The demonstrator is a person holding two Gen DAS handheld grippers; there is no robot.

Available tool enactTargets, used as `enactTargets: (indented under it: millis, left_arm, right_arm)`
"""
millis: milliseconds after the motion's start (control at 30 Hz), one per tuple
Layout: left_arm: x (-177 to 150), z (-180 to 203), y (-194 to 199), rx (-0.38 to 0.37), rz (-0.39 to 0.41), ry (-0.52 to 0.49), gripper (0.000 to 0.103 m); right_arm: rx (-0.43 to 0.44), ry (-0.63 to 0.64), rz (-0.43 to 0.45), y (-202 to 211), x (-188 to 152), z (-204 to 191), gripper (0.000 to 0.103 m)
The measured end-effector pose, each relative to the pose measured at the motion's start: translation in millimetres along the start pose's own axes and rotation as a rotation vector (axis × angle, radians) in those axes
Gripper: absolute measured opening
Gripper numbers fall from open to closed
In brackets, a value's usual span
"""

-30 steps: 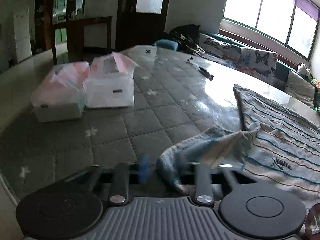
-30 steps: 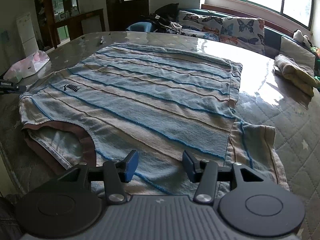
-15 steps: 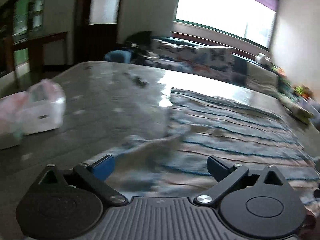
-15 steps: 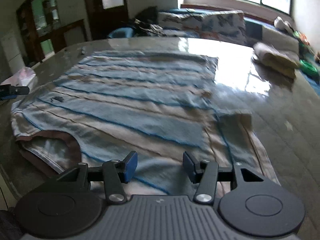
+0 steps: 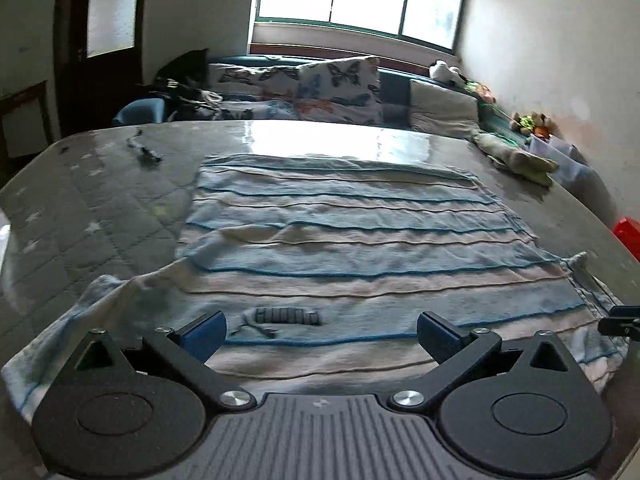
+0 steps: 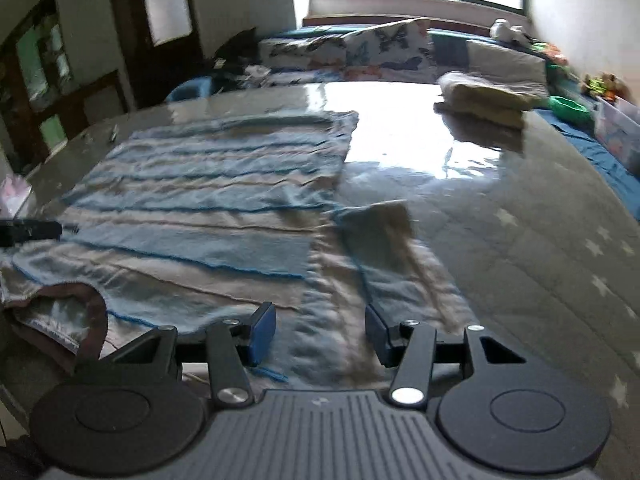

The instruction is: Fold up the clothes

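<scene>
Striped shirt (image 5: pixel 336 236) lies flat on the quilted table (image 5: pixel 100 216), both hand-held grippers, left (image 5: pixel 322 330) and right (image 6: pixel 321 332), spread above its near edge.

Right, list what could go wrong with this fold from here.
1. Both the left gripper and the right gripper are open and hold nothing; a shallow pinch may catch only the top layer of the striped shirt.
2. The left sleeve lies bunched, so a fold could trap wrinkles.
3. The glossy table cover looks slick; the shirt may slide when dragged.
</scene>
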State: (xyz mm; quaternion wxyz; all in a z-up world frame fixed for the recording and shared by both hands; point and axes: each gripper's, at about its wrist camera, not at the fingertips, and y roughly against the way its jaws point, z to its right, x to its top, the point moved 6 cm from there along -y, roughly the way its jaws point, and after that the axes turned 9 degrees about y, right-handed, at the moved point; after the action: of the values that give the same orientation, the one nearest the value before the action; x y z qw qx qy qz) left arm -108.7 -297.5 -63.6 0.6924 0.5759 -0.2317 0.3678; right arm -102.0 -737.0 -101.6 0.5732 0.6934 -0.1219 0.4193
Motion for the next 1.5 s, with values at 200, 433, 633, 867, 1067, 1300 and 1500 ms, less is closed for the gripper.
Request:
enactTargets:
  millis: [200, 433, 633, 867, 1067, 1300, 1500]
  left_arm:
    - [-1, 36, -10, -0.059, -0.028, -0.058, 0.103]
    - [-15, 79, -22, -0.124, -0.078, -0.136, 0.103]
    - [-30, 110, -29, -0.166, -0.117, -0.209, 0.103]
    - [-45, 130, -32, -0.186, -0.137, -0.284, 0.103]
    - [-50, 133, -32, -0.188, -0.138, -0.297, 0.103]
    - [-41, 121, -25, -0.175, -0.111, -0.263, 0.103]
    - [-35, 108, -25, -0.149, -0.105, -0.23, 0.103]
  right_arm:
    - [-0.164, -0.076, 0.007, 8, -14, 36, 0.05]
    - [-0.239, -0.112, 0.014, 10, -25, 48, 0.04]
    - [-0.207, -0.173, 0.045, 13, -24, 49, 0.013]
    - [-0.125, -0.188, 0.13, 35, -5, 38, 0.01]
    - [0.012, -0.136, 0.198, 49, 24, 5, 0.01]
    - [0.139, -0.041, 0.178, 34, 36, -42, 0.01]
    - [0.22, -0.017, 0.129, 15, 28, -67, 0.011]
